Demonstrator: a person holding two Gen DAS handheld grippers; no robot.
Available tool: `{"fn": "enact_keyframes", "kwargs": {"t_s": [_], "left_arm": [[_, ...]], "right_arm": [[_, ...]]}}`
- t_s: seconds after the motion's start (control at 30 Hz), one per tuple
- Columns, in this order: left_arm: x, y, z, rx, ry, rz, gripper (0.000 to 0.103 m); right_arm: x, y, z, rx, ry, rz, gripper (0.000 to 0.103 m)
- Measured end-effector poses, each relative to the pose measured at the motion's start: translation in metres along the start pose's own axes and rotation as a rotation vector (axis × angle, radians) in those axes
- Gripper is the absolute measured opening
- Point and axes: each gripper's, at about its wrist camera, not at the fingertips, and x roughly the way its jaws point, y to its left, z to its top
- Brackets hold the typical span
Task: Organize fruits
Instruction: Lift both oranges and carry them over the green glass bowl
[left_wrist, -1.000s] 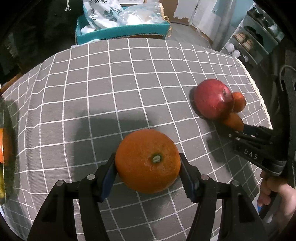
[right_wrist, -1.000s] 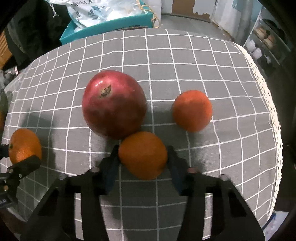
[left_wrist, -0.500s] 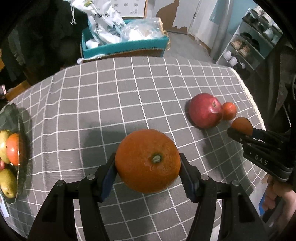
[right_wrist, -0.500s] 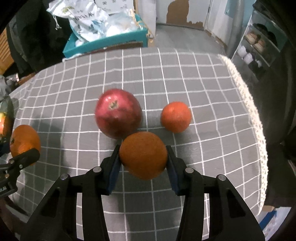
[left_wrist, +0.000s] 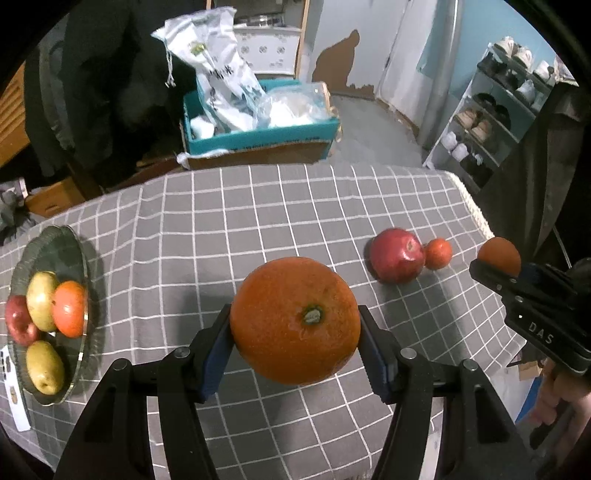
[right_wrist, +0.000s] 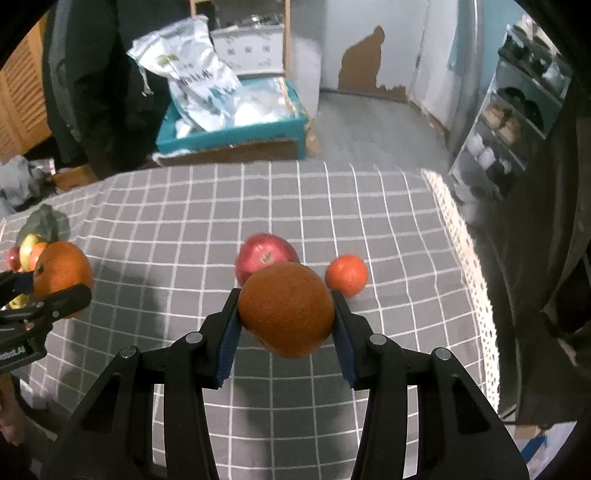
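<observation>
My left gripper is shut on a large orange, held well above the grey checked tablecloth. My right gripper is shut on a smaller orange, also lifted off the cloth. On the cloth behind it lie a red apple and a small tangerine, side by side. In the left wrist view these are the apple and the tangerine, with the right gripper and its orange at the right. A glass bowl at the left holds several fruits.
A teal box with plastic bags stands on the floor beyond the table's far edge. Shoe shelves stand at the right. The cloth's lace edge runs down the table's right side. A white strip lies by the bowl.
Both grippers have risen with their oranges, so the table looks smaller and further below. The right gripper's orange left the cloth beside the apple. The fruit bowl has come into the left wrist view.
</observation>
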Motion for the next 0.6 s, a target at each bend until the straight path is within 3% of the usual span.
{"fn": "enact_keyframes", "kwargs": {"t_s": [0.6], "left_arm": [[-0.076, 0.019, 0.007, -0.009, -0.153, 0.020, 0.064]], "right_arm": [[-0.055, 0.028, 0.017, -0.047, -0.146, 0.045, 0.045]]}}
